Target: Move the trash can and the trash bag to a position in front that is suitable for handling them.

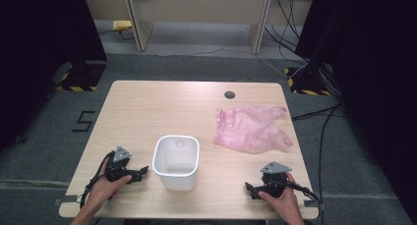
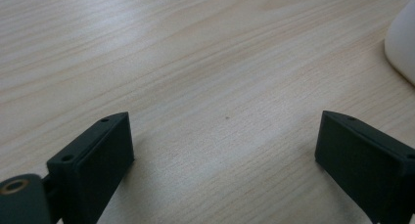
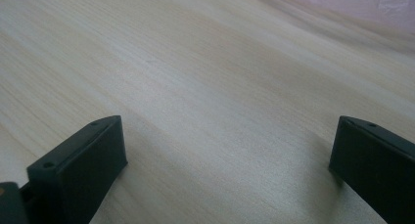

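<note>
Left gripper [image 1: 143, 172]: I have it resting near left on the bench [image 1: 147, 102], jaws wide apart, nothing between them.
Right gripper [image 1: 248, 188]: near right, jaws likewise spread and empty.
White bin [image 1: 176, 161]: centre near, just right of my left gripper; smooth rigid plastic, rounded-square, probably light; I'd pinch a rim wall.
Pink bag [image 1: 251, 127]: far right; thin, crinkly, limp film, likely slippery; grab a bunched fold.

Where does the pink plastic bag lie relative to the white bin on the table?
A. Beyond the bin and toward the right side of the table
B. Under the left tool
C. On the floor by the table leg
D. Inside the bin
A: in the high view the pink plastic bag lies flat on the table, apart from the white bin, farther back and to its right.
</note>
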The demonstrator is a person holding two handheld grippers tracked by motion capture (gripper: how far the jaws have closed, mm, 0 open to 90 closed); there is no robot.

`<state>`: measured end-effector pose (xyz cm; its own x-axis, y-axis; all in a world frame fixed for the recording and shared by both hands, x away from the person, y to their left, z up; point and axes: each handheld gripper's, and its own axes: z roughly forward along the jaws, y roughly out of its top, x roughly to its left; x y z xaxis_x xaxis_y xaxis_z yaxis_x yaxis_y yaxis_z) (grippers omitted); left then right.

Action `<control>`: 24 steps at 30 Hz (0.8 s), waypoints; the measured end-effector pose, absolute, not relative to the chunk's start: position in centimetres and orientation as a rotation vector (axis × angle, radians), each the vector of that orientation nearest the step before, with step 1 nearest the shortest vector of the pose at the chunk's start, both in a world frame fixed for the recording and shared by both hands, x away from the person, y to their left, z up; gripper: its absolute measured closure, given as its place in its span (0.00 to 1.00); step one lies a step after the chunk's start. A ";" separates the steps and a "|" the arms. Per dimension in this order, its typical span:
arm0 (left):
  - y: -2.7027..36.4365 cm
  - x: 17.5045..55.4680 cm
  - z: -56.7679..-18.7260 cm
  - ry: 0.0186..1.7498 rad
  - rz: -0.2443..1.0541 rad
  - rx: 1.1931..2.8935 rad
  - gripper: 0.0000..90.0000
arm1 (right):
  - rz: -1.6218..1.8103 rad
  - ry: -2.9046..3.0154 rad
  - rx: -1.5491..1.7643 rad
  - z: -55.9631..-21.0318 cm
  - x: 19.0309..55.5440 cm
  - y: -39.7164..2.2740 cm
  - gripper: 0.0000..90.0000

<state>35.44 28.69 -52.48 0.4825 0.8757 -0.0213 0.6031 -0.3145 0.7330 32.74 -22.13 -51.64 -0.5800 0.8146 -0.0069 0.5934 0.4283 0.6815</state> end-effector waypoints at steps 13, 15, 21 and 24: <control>28.4 35.3 -51.9 1.228 0.477 2.059 0.17 | 0.950 2.370 1.166 -51.0 32.7 -21.6 0.19; 28.3 35.1 -51.7 1.229 0.449 2.045 0.17 | 0.975 2.379 1.134 -50.8 32.6 -20.8 0.19; 26.9 34.1 -50.5 1.169 0.384 1.988 0.17 | 1.088 2.420 0.984 -49.7 31.9 -18.2 0.17; 26.0 33.8 -50.0 1.148 0.372 1.971 0.17 | 1.143 2.436 0.922 -49.2 31.5 -17.0 0.17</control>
<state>33.80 26.02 -50.00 0.5437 0.8280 -0.1369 0.5906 -0.2616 0.7634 31.55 -16.98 -49.21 -0.7508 0.6605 0.0041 0.4252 0.4785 0.7682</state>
